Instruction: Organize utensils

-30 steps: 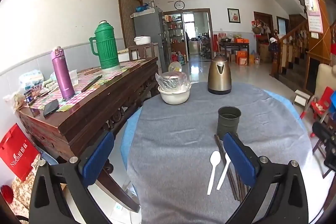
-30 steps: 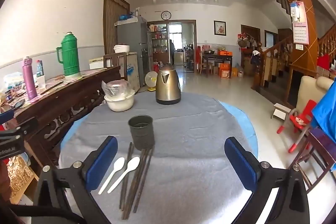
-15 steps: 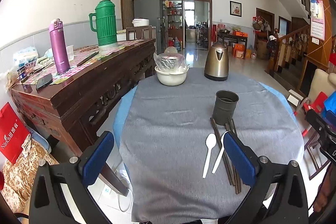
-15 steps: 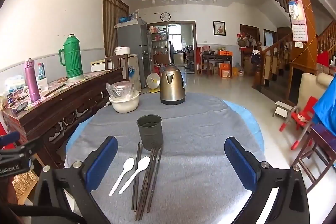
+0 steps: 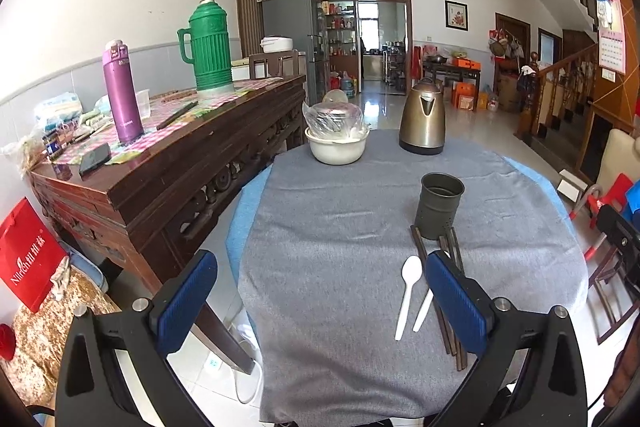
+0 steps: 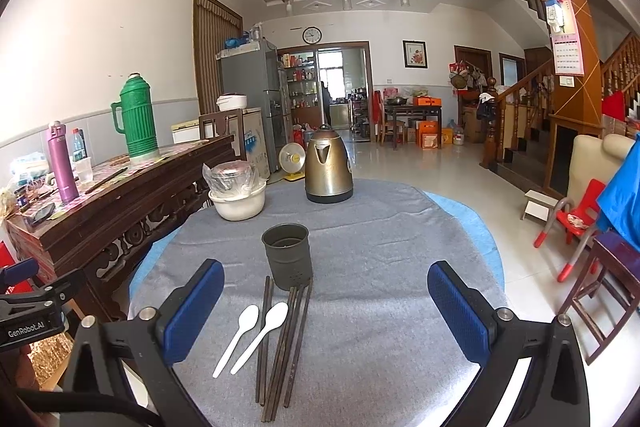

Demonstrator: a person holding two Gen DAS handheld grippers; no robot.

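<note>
Round table (image 6: 400,227) under a grey cloth, with a blue layer peeking out at the rim, in a big tiled living room with beamed ceiling, wall clock and staircase off to the right. Near the middle of the cloth, a dark metal utensil cup (image 6: 287,255) (image 5: 438,205), upright, open at the top, small holes low on its wall. Just in front of it, dark brown chopsticks (image 6: 286,339) (image 5: 450,323) laid flat in a loose bundle, far tips touching or almost touching the cup's base. Beside and partly among them, two white plastic spoons (image 6: 254,333) (image 5: 408,291), bowls toward the cup, handles angled toward the near left edge in the right wrist view. Both grippers held over the near edge, pointing across the table: left gripper (image 5: 320,301) spread wide with nothing between its blue pads, right pad overlapping the chopsticks and one spoon in its own view; right gripper (image 6: 326,309) likewise spread wide and empty, spoons and chopsticks lying between its fingers in view. Further back on the cloth, a brass-coloured electric kettle (image 6: 328,167) and a white bowl (image 6: 238,201) holding a plastic-wrapped pot. Left of the table, a dark carved sideboard (image 5: 160,163) carrying a green thermos (image 5: 208,51), a purple flask (image 5: 122,93) and assorted clutter.
</note>
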